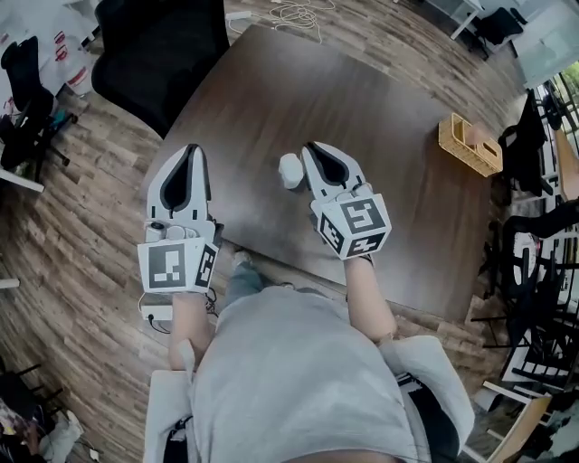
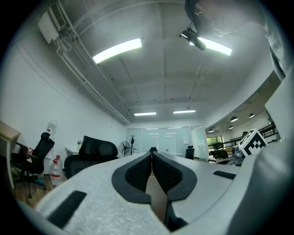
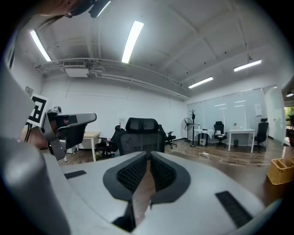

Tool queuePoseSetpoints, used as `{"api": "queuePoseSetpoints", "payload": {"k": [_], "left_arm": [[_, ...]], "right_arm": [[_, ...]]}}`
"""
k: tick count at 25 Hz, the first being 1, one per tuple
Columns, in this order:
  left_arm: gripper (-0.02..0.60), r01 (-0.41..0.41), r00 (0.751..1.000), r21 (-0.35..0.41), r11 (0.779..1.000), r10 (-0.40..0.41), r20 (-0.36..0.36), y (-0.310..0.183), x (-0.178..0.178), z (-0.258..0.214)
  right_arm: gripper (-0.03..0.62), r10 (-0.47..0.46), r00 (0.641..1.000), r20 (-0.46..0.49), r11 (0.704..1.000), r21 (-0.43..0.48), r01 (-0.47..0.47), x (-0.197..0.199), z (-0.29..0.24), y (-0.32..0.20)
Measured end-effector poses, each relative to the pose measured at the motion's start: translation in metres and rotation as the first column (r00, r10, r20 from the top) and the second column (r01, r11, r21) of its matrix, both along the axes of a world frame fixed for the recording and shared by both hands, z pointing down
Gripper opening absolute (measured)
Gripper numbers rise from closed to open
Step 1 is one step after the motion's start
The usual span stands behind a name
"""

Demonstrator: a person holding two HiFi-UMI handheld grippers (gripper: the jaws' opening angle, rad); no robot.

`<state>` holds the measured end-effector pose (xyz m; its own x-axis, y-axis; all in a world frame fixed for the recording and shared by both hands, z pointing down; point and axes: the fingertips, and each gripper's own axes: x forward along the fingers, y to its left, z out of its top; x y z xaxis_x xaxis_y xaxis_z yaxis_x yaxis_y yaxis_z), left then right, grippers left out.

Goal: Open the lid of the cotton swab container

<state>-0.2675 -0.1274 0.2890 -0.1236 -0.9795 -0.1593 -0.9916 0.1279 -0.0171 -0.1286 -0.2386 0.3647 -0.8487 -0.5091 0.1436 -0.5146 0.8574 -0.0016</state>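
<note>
The cotton swab container (image 1: pixel 290 169) is a small white tub with its lid on, standing on the dark brown table (image 1: pixel 380 118). My right gripper (image 1: pixel 310 146) lies just to its right, jaws shut and empty, with its side close against the tub. My left gripper (image 1: pixel 193 149) hovers over the table's left edge, well left of the tub, also shut on nothing. In the left gripper view the left gripper (image 2: pixel 152 150) points level across the room, with its pads pressed together. The right gripper (image 3: pixel 148 155) in its own view looks the same. Neither gripper view shows the tub.
A wicker basket (image 1: pixel 469 143) sits at the table's right edge. A black office chair (image 1: pixel 163 45) stands at the table's far left corner, and a white cable (image 1: pixel 294 14) lies on the floor beyond. Chairs crowd the right side (image 1: pixel 534 262).
</note>
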Motion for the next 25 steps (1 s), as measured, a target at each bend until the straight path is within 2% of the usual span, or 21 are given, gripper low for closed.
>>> {"api": "queuePoseSetpoints", "payload": {"k": [7, 12, 14, 22, 25], "left_arm": [[0.012, -0.1, 0.995, -0.037, 0.994, 0.099, -0.02, -0.048, -0.022, 0.017], [0.012, -0.182, 0.983, -0.07, 0.981, 0.18, -0.033, -0.077, -0.026, 0.029], [0.012, -0.205, 0.978, -0.079, 0.976, 0.203, -0.039, -0.086, -0.028, 0.034], [0.012, -0.283, 0.959, -0.114, 0.952, 0.277, -0.066, -0.115, -0.028, 0.054], [0.012, -0.308, 0.951, -0.129, 0.943, 0.301, -0.072, -0.125, -0.027, 0.061]], "right_arm": [[0.028, 0.028, 0.991, -0.13, 0.993, -0.108, -0.043, -0.018, 0.055, -0.024], [0.036, 0.056, 0.979, -0.194, 0.977, -0.194, -0.094, -0.016, 0.091, -0.029], [0.104, 0.059, 0.972, -0.226, 0.968, -0.225, -0.111, -0.015, 0.107, -0.031], [0.206, 0.085, 0.947, -0.308, 0.932, -0.311, -0.185, -0.002, 0.163, -0.029], [0.225, 0.088, 0.942, -0.323, 0.921, -0.335, -0.201, -0.002, 0.181, -0.026]]}}
